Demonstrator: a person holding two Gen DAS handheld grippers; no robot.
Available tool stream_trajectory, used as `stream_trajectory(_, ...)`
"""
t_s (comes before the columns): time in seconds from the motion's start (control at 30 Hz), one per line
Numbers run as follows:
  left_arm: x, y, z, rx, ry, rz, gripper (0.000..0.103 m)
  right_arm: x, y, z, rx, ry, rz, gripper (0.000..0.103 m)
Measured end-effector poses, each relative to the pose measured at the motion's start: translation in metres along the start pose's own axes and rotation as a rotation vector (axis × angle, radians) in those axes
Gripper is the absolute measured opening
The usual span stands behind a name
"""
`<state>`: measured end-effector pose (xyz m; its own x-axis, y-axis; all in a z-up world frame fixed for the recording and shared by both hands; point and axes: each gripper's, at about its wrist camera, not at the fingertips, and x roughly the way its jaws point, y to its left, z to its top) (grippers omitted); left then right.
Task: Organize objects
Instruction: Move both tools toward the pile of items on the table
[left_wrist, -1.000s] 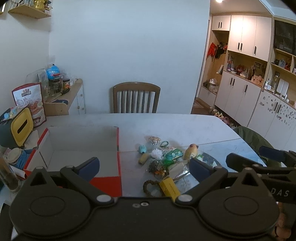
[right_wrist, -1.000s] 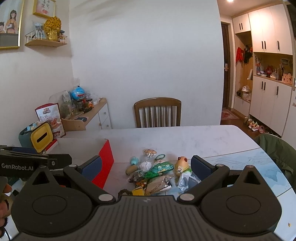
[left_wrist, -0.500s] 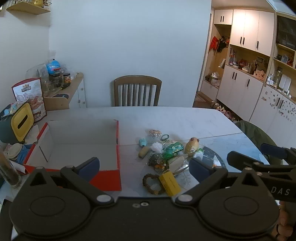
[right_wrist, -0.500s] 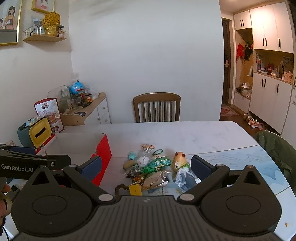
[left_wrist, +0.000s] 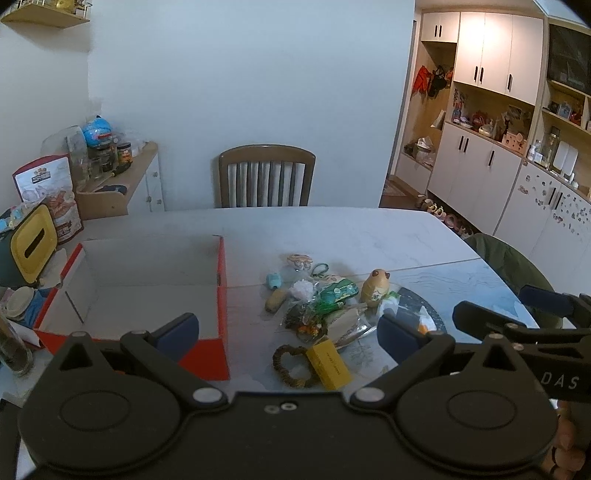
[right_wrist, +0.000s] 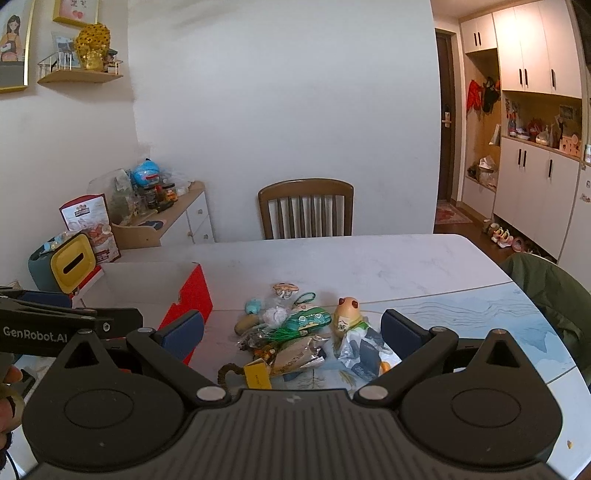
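A pile of small objects lies on the white table: a yellow box (left_wrist: 328, 362), a brown heart-shaped ring (left_wrist: 290, 365), a green packet (left_wrist: 339, 291), a tan figurine (left_wrist: 375, 288), a light blue toy (left_wrist: 274, 280) and foil wrappers. Left of the pile sits a red cardboard box (left_wrist: 147, 288), open and empty. My left gripper (left_wrist: 288, 332) hovers open above the near table edge, short of the pile. My right gripper (right_wrist: 291, 328) is also open, held above the pile's near side, nothing between its fingers. The same figurine (right_wrist: 347, 312) and green packet (right_wrist: 308, 319) show in the right wrist view.
A wooden chair (left_wrist: 266, 177) stands behind the table. A yellow-faced tissue holder (left_wrist: 31, 243) and jars crowd the left edge. A side cabinet (left_wrist: 122, 184) with bottles is at left, white cupboards (left_wrist: 487, 155) at right. A green jacket (right_wrist: 546, 291) hangs on a chair at right.
Both grippers rose and tilted down slightly, so the table, box and pile sit lower and fuller in view. Fingers stayed open; nothing was picked up.
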<state>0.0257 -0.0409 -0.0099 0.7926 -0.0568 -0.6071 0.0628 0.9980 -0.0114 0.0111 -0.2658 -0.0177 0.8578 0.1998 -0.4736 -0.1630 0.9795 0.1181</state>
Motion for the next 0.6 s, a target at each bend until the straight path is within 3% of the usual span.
stream_trajectory(0.33,0.038,-0.018,0.007,0.046,0.037,-0.048,0.103,0.033,-0.044,0.006,-0.021,0.019,-0.026,0.103)
stream_trajectory(0.6,0.099,-0.026,-0.002,0.056,0.137,-0.084,0.103,0.091,-0.096,-0.005,-0.060,0.090,-0.057,0.103)
